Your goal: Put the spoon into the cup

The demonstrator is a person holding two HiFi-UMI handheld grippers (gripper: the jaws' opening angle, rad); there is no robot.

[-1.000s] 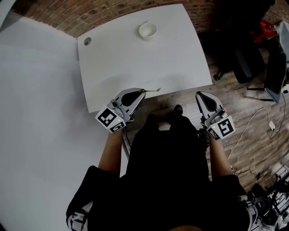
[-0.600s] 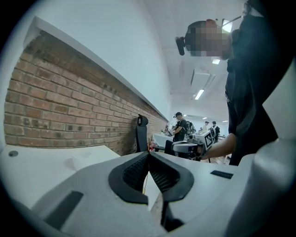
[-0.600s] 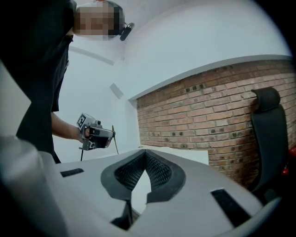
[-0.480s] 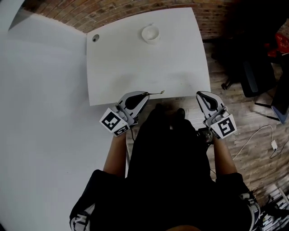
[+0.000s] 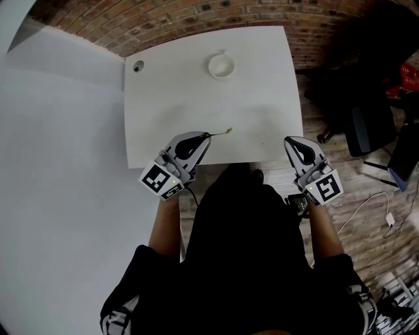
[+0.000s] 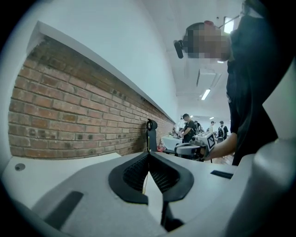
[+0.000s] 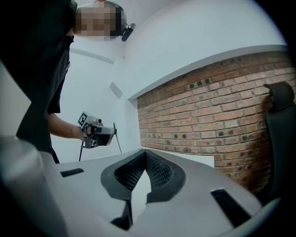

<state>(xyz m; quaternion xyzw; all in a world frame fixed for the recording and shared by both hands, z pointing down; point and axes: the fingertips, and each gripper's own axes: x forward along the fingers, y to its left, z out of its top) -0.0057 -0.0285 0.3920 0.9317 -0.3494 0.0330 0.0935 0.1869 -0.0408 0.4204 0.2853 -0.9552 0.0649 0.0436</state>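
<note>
Jaws of the left gripper (image 5: 208, 135) pinch the thin handle of the spoon (image 5: 221, 132) — its bowl pokes out past the tips. Far ahead of them sits the cup (image 5: 221, 65) on the white table (image 5: 170, 91). The right gripper (image 5: 289, 140) is closed — nothing inside.

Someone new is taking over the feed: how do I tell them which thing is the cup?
Start at the white table against the brick wall; the cup stands alone near its far edge. It is small, round and white, unlike the dark hole in the far left corner or the thin spoon held by the left gripper at the near edge.
</note>
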